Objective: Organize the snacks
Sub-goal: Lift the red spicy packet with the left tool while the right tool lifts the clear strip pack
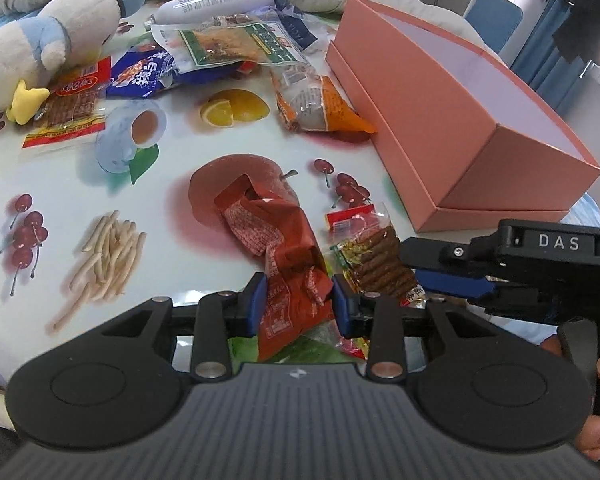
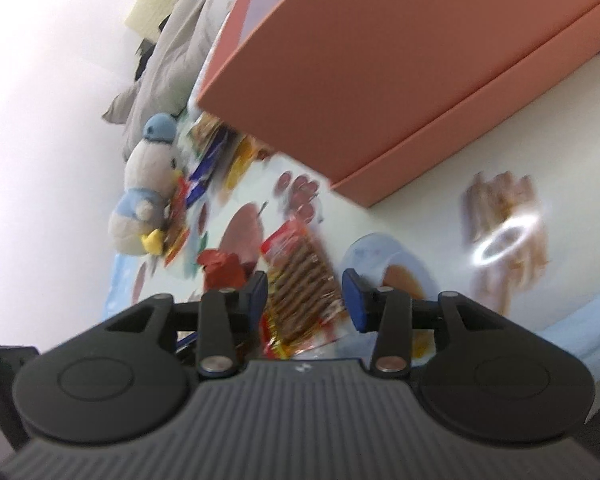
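A crumpled red snack packet [image 1: 276, 240] lies on the fruit-print tablecloth [image 1: 172, 148], and my left gripper [image 1: 299, 304] is shut on its near end, blue pads pressing both sides. Just to its right lies a clear packet of brown sticks [image 1: 380, 264]. My right gripper [image 1: 414, 264] reaches in from the right over that packet. In the right wrist view the stick packet [image 2: 304, 276] rests on the table between the spread pads of the right gripper [image 2: 305, 298], which is open. The red packet [image 2: 220, 270] shows to its left. An open pink box [image 1: 440, 120] stands at the right.
A heap of snack bags [image 1: 220, 44] and a white tube [image 1: 216, 0] lie at the far side. An orange packet [image 1: 316, 108] sits beside the box's left wall. A blue-and-white plush toy [image 1: 52, 40] rests far left. The pink box [image 2: 380, 80] looms close above the right gripper.
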The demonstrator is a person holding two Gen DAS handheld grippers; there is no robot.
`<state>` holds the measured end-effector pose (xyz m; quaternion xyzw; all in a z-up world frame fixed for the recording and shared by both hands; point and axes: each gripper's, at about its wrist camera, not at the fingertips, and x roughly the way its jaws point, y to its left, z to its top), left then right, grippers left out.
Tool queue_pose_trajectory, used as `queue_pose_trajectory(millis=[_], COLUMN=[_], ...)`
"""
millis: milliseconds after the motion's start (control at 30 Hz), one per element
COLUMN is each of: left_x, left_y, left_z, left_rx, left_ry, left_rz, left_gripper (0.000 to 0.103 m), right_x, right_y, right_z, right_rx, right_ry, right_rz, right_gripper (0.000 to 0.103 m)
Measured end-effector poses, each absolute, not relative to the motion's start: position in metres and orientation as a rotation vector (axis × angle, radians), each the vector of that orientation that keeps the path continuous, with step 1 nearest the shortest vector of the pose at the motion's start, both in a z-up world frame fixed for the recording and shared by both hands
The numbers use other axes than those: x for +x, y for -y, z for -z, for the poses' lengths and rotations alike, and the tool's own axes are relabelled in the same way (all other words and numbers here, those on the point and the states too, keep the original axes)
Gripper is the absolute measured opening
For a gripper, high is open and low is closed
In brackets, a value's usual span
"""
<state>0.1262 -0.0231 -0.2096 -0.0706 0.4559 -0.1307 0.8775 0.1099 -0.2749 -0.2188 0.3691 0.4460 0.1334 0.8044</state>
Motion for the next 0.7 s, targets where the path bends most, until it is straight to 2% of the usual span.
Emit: queue_pose_trajectory(millis=[200,500,700], left_x=[0.127,0.128,0.128], left_y=[0.023,0.022,0.022], left_z=[0.211,0.213,0.213], left_rx=[-0.159,-0.169,-0.173], left_ry=[-0.954,-0.958,-0.958], left_rz=[0.274,0.276,0.274], left_gripper=[0.04,0.04,0.04], right_x=[0.113,0.125,0.133], right_y=[0.286,0.282,0.287], right_z=[0.226,0.224,0.232], right_rx=[0.909,0.845,0.924], right_ry=[-0.965,-0.947,-0.962], right_rz=[-0.256,-0.273,-0.306], right_gripper=[0.043,0.043,0.043])
